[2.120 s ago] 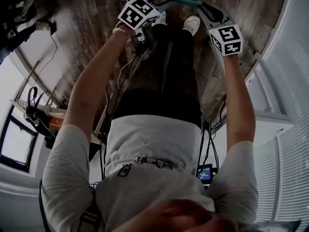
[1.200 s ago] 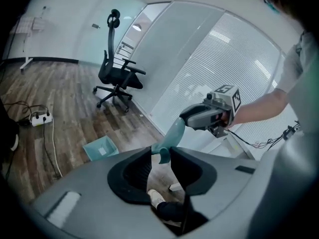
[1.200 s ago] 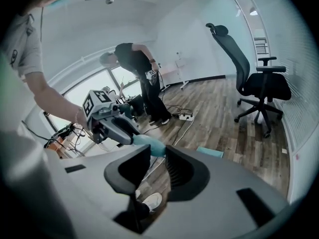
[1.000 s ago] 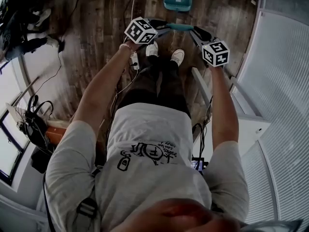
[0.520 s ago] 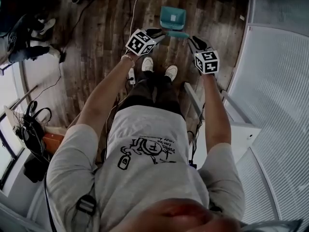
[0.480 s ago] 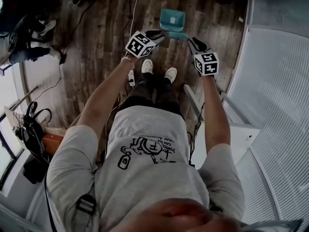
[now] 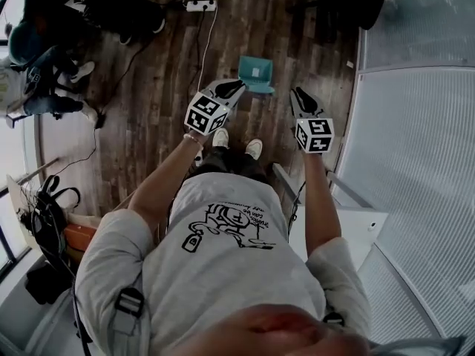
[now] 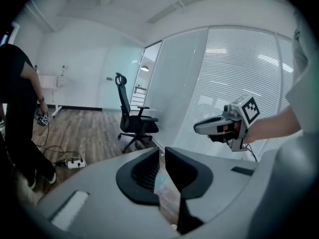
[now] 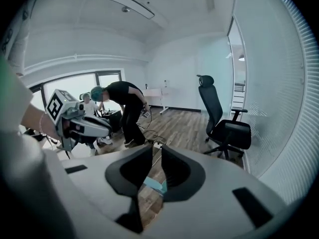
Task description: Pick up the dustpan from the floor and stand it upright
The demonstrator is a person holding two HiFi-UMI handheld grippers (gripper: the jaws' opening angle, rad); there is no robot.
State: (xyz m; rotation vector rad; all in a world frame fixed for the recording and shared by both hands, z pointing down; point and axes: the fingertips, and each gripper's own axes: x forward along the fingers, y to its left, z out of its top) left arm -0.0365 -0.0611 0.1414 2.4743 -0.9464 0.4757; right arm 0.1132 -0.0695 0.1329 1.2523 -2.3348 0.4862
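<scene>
Teal dustpan (image 7: 256, 75) sits below left fingers (image 7: 229, 89), just narrowed, and right fingers (image 7: 303, 100), both slightly parted, empty.

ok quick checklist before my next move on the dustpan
1. Dustpan free of both grippers: ok, it rests on the floor below them.
2. Dustpan upright: cannot tell from the head view.
3. Left gripper empty: ok, jaws have just been closing to a narrow gap with nothing between them.
4. Right gripper empty: ok, narrow gap, with the dustpan only seen through it, far off.
5. Power strip apart from dustpan: ok.
</scene>
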